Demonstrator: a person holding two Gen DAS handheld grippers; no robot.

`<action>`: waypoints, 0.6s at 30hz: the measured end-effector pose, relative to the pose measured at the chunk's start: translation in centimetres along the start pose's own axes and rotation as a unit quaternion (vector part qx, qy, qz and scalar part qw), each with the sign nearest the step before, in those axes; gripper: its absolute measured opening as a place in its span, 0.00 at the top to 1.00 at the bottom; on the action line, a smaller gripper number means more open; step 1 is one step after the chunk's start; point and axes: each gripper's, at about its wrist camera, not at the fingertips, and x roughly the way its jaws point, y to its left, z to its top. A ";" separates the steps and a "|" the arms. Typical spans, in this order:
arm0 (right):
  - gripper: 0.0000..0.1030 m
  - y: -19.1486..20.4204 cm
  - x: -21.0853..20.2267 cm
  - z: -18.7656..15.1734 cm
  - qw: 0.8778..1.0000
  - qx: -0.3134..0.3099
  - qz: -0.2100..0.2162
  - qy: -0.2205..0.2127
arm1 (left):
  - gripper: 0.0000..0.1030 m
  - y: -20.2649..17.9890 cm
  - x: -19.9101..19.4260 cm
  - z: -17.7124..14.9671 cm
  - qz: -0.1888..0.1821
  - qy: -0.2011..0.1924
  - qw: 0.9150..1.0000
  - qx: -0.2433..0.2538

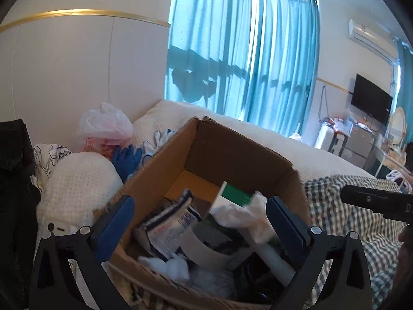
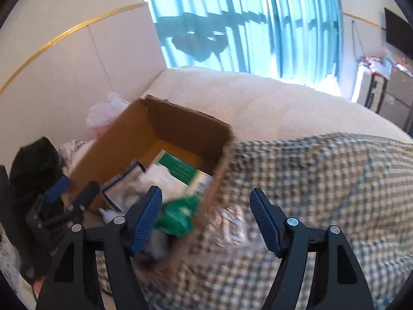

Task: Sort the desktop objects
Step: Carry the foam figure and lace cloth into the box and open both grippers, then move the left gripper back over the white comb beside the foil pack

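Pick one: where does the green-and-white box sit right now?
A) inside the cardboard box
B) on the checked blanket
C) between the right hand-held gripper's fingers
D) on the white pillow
A: the green-and-white box leans among the clutter inside the open cardboard box, and the right hand-held gripper is open with nothing between its fingers.

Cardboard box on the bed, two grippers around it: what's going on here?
A person with a gripper in each hand is sorting loose items into the cardboard box, which sits on a bed. It already holds a green-and-white carton, crumpled tissue, a white tub and a packet. The left gripper hangs wide open over the box, holding nothing. The right gripper is open too, at the box's near corner above the checked blanket, with a blurred green bag by its left finger.
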 end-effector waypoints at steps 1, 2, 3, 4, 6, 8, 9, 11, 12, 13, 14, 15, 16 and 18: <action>0.32 -0.4 -0.8 -0.4 1.000 -0.004 -0.008 -0.002 | 0.00 -0.2 -0.2 -0.2 -0.005 0.001 1.000 0.001; 0.32 -0.8 -1.5 -0.7 1.000 -0.008 -0.016 -0.003 | 0.00 -0.6 -0.6 -0.5 -0.012 0.002 1.000 0.001; 0.32 -1.3 -2.3 -1.2 1.000 -0.013 -0.022 -0.003 | 0.00 -1.2 -1.0 -0.9 -0.020 0.004 1.000 0.005; 0.32 -1.9 -3.2 -1.7 1.000 -0.016 -0.026 -0.003 | 0.00 -1.6 -1.3 -1.1 -0.021 0.006 1.000 0.006; 0.32 -2.8 -4.5 -2.5 0.999 -0.020 -0.033 -0.005 | 0.00 -2.8 -2.4 -1.8 -0.021 0.009 1.000 0.004; 0.32 -3.7 -5.8 -3.3 0.999 -0.027 -0.039 -0.009 | 0.00 -4.1 -3.4 -2.4 -0.036 0.012 0.999 -0.001; 0.32 -4.0 -6.2 -3.5 0.999 -0.029 -0.040 -0.011 | 0.00 -5.1 -4.1 -3.0 -0.049 0.010 0.999 0.001; 0.32 -4.9 -7.0 -4.1 0.999 -0.031 -0.042 -0.010 | 0.00 -6.8 -4.9 -3.7 -0.055 0.010 0.998 0.015; 0.32 -5.5 -7.3 -4.3 0.998 -0.033 -0.046 -0.006 | 0.00 -8.0 -5.2 -4.2 -0.057 0.012 0.998 0.028; 0.32 -6.0 -7.6 -4.5 0.998 -0.033 -0.047 -0.002 | 0.00 -9.0 -5.4 -4.5 -0.059 0.014 0.997 0.039; 0.32 -6.7 -8.0 -4.8 0.999 -0.033 -0.043 0.000 | 0.00 -10.0 -5.6 -5.0 -0.063 0.014 0.997 0.049; 0.32 -7.5 -8.5 -5.1 0.999 -0.031 -0.036 -0.002 | 0.00 -11.1 -5.8 -5.5 -0.069 0.015 0.996 0.058; 0.32 -8.3 -9.0 -5.4 0.999 -0.030 -0.033 -0.004 | 0.00 -11.9 -5.9 -5.9 -0.072 0.017 0.995 0.064; 0.32 -9.7 -9.9 -5.9 0.999 -0.029 -0.032 -0.009 | 0.00 -13.9 -6.0 -6.7 -0.087 0.024 0.993 0.079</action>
